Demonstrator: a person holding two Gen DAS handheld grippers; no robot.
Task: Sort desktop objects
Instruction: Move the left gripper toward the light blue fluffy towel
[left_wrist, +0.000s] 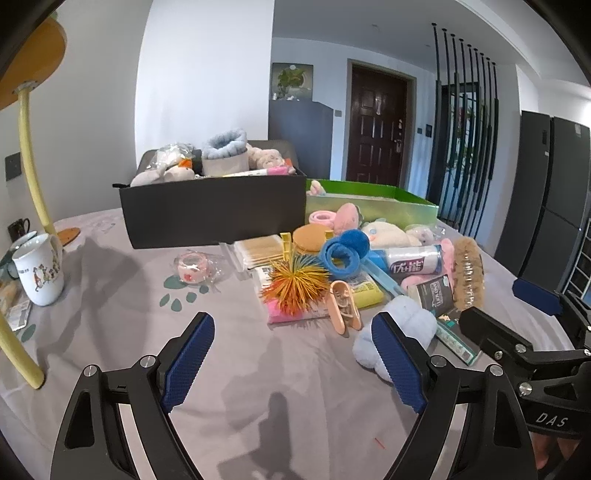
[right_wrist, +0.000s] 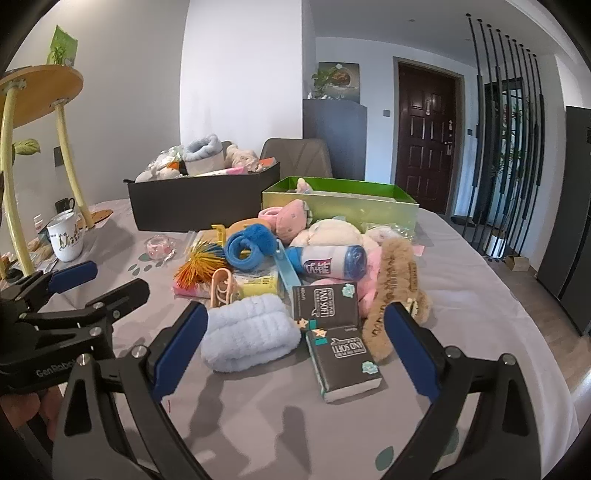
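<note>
A heap of small objects lies mid-table: a light blue fluffy towel (right_wrist: 251, 332), two dark tissue packs (right_wrist: 343, 365), a brown plush strip (right_wrist: 391, 295), a blue fuzzy ring (right_wrist: 247, 247), an orange spiky ball (left_wrist: 295, 284), a peach hair clip (left_wrist: 345, 306) and a white roll (right_wrist: 328, 262). My left gripper (left_wrist: 291, 365) is open and empty, left of the towel (left_wrist: 399, 325). My right gripper (right_wrist: 295, 347) is open and empty, its fingers on either side of the towel and tissue packs, just short of them.
A black box (left_wrist: 214, 210) full of plush toys and a green box (left_wrist: 373, 208) stand behind the heap. A white mug (left_wrist: 38, 271) and yellow stand legs (left_wrist: 31, 162) are at the left. The table's right edge (right_wrist: 535, 325) drops to the floor.
</note>
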